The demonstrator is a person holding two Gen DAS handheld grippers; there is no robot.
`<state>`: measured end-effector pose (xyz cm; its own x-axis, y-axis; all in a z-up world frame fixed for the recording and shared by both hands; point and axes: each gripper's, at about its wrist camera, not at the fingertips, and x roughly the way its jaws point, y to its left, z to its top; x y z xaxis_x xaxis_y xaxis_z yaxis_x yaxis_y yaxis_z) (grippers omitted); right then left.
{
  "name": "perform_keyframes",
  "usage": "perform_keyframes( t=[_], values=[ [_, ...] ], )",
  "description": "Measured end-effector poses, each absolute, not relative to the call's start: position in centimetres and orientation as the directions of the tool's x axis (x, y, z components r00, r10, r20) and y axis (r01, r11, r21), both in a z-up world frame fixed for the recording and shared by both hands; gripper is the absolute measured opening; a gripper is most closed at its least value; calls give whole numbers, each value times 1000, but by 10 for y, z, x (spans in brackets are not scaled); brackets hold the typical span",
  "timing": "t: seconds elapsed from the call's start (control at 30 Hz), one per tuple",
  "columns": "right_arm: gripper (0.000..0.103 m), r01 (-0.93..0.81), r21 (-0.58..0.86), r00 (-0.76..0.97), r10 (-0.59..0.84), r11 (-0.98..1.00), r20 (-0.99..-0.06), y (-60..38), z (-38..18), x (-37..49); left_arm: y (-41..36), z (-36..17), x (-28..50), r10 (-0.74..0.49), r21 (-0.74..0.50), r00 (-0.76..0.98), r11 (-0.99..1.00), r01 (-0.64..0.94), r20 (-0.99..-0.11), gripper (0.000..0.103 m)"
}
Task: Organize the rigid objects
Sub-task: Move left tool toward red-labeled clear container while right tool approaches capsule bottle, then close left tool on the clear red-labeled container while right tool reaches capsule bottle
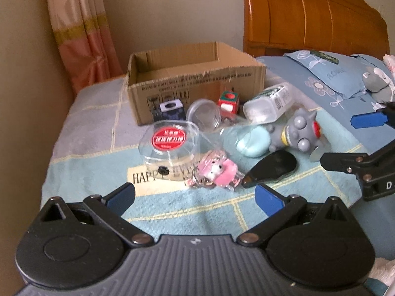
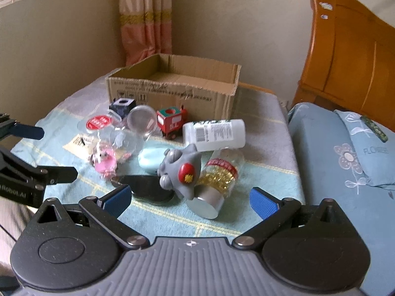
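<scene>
Left gripper: jaws spread wide and holding nothing, low over the blanket, just short of the pink charm.
Right gripper: jaws released, nothing between them, the grey toy and capsule jar straight ahead; its fingers also show at the right edge of the left view.
Open room: bare blanket lies between each gripper and the pile, and to the left of the pile.
Edges: the blanket's left edge drops off near the wall; a pillow borders the right side.
Box: one, cardboard, open-topped, behind the pile, touching the dark cube.
Cubes: two, one dark, one red.
Clear tubs: two, one with a red label, one round.
Bottles: one white, lying on its side over the toy.
Other pieces: one mint oval, one black flat piece.
</scene>
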<state>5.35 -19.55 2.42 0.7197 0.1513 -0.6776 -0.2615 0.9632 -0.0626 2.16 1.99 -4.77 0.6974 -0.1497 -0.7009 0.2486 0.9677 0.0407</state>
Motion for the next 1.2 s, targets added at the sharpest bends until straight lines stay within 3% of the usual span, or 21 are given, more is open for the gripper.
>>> perform_keyframes(
  t=[0.7,1.2],
  values=[
    [103,-354,-85,611,161,931,-775,-216,-21,87,47,-57,83,-154,48,671,961,272,-725,102],
    [103,-422,-16,586,259,907,-768,-230,-27,100,44,-62,129,-182,45,616,942,333,-767,102]
  ],
)
